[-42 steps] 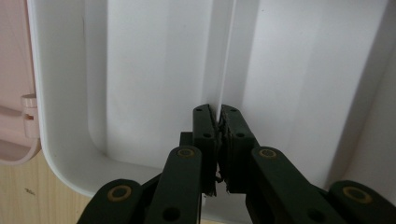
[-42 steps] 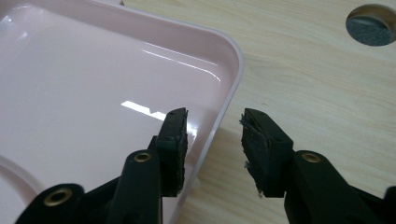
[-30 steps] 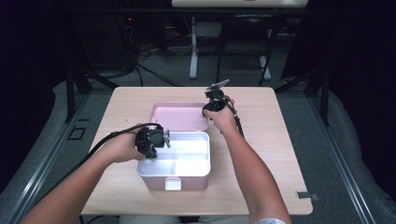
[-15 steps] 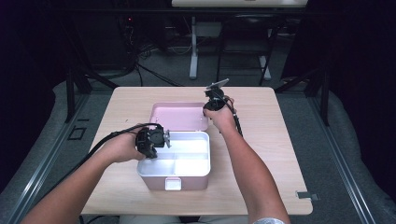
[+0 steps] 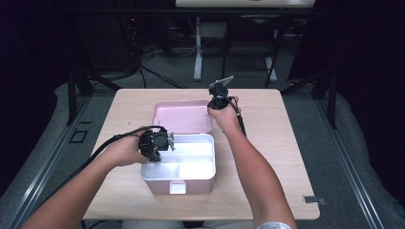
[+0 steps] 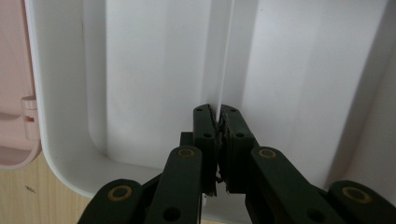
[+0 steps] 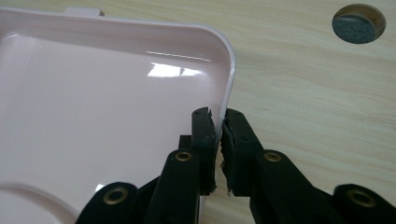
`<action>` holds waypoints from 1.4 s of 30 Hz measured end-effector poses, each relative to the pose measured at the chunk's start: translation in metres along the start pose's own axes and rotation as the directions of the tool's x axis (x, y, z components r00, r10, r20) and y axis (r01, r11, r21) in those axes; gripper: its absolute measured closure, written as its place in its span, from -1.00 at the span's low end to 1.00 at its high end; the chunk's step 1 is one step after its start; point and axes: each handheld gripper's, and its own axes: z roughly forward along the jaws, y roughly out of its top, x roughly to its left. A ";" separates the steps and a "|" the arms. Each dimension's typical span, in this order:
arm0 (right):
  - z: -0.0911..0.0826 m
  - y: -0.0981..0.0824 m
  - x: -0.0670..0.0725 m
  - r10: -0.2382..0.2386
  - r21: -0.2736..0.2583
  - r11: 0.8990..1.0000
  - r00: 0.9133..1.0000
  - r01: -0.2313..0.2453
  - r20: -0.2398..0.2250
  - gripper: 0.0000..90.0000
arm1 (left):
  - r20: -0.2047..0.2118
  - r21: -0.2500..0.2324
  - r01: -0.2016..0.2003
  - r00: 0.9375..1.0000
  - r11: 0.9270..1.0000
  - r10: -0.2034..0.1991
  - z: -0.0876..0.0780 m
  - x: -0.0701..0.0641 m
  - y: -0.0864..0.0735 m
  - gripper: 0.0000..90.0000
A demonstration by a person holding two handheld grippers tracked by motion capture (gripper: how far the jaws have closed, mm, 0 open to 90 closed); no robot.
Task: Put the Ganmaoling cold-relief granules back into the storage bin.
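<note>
An open white box (image 5: 210, 167) sits mid-table, its pink lid (image 5: 181, 117) lying flat behind it. My left gripper (image 5: 171, 141) reaches in over the box's left rear part. In the left gripper view it (image 6: 218, 112) is shut on a thin white partition (image 6: 226, 56) inside the box (image 6: 60, 140). My right gripper (image 5: 215, 106) points down at the lid's right edge. Its jaws (image 7: 218, 114) have just been closing and now pinch the rim of the pink lid (image 7: 116, 93).
The light wooden table (image 5: 286, 157) has bare room right of the box. A round cable hole (image 7: 358, 23) lies in the tabletop beyond the lid. The box's latch (image 5: 177, 187) faces the near edge. Black cables trail from both grippers.
</note>
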 end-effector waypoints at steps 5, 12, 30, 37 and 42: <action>-0.011 0.002 0.000 0.012 -0.038 0.999 1.000 -0.013 -0.027 0.89 | 0.000 -0.004 0.002 1.000 1.000 -0.002 0.000 0.000 0.000 0.92; -0.024 0.002 0.001 0.001 -0.088 0.996 0.999 -0.005 -0.043 0.91 | 0.000 -0.003 0.001 1.000 1.000 -0.001 0.000 0.000 0.000 0.92; -0.066 -0.010 0.012 -0.079 -0.227 0.972 0.996 0.067 -0.044 0.94 | -0.008 -0.003 -0.003 1.000 1.000 0.003 0.000 -0.001 0.000 0.92; -0.087 -0.024 0.016 -0.139 -0.300 0.946 0.989 0.120 -0.042 0.94 | -0.011 0.001 -0.005 1.000 1.000 0.005 -0.001 -0.001 -0.001 0.92; -0.100 -0.035 0.018 -0.171 -0.337 0.930 0.984 0.147 -0.044 0.95 | -0.015 -0.006 -0.005 1.000 1.000 0.005 -0.001 -0.001 -0.001 0.92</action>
